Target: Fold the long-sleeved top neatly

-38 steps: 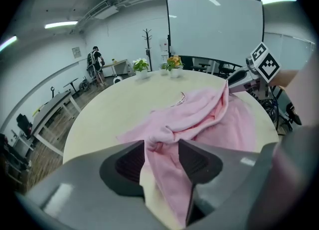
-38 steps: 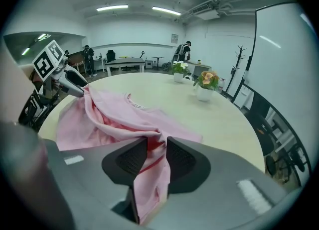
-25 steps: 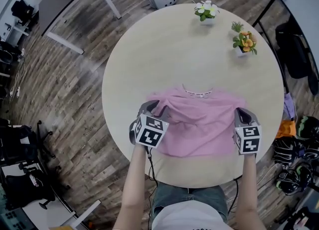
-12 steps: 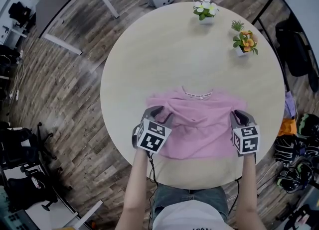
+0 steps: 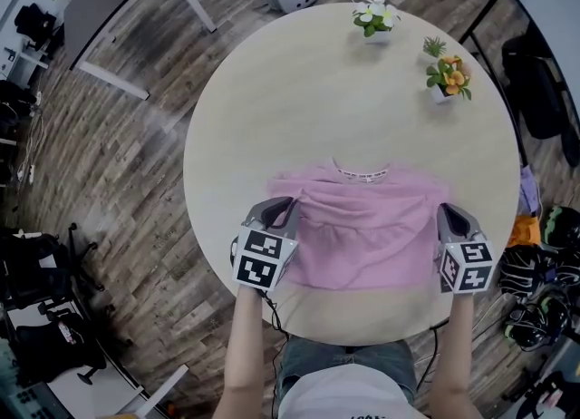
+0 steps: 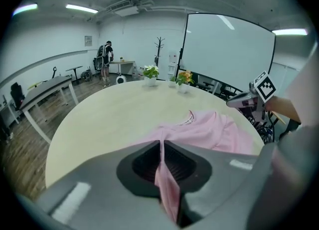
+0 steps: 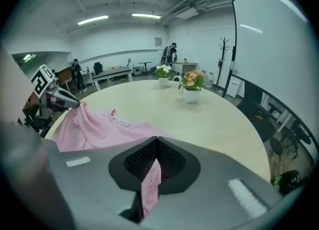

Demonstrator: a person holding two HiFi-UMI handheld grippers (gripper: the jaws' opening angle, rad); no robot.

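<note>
1. Head view.
   - Table (image 5: pixel 344 91): round, pale beige, smooth matt surface.
   - Top (image 5: pixel 362 231): soft pink cloth, creased, on the table's near half. Its collar faces away from the person. The white collar band carries dark print too small to read.
   - Left gripper (image 5: pixel 281 205): grey moulded plastic, at the top's left edge.
   - Right gripper (image 5: pixel 450 216): same make, at the top's right edge.
   - Marker cube (image 5: pixel 264 260): one on each gripper, with black-and-white square patterns and no letters.
   - White-flower pot (image 5: pixel 374 20) and orange-flower pot (image 5: pixel 449 75): small, near each other at the far rim, well apart from the top.
   - Floor (image 5: pixel 136 163): dark wood planks.

2. Left gripper view.
   - Left gripper (image 6: pixel 161 142): jaws together, clamped on a thin fold of the top, which hangs down between ribbed black pads.
   - Top (image 6: pixel 209 132): the remainder spreads wrinkled over the table (image 6: pixel 99 119).
   - Right gripper (image 6: pixel 244 100): at the top's far edge.
   - Both pots stand at the table's far side.

3. Right gripper view.
   - Right gripper (image 7: pixel 157 139): jaws have just been closing and now pinch a narrow pink strip of the top between cross-hatched black pads.
   - Top (image 7: pixel 94 127): lies on the table, and rises to a peak where the left gripper (image 7: pixel 67 100) holds it.
   - Orange-flower pot (image 7: pixel 191 88): white, rounded, with the white-flower pot (image 7: pixel 163 74) behind it.
</note>
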